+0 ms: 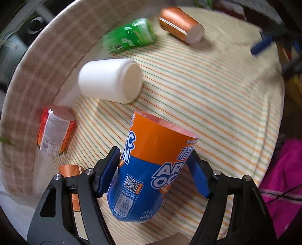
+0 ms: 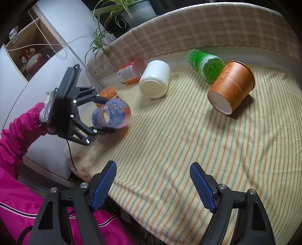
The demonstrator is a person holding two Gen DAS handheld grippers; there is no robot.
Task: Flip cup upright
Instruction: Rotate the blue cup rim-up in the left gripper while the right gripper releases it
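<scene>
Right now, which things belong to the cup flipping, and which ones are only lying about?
In the job:
left gripper
orange and blue cup, held in it

Lying about:
white cup
brown paper cup
green cup
red-orange cup
striped cloth

Work surface ahead of the fingers: a striped cloth (image 2: 179, 143), cream with orange and green lines, creased, draped over its near edge. Beyond the fingertips, along the cloth's far side, runs a padded checked backrest (image 2: 198, 32) in beige and brown. Beyond the backrest stands a potted plant (image 2: 132, 11) with long trailing leaves. Left of the fingers: a white cabinet (image 2: 62, 28) with an open brown compartment (image 2: 32, 49) holding a red-and-white ornament. Lighting is soft and even.
</scene>
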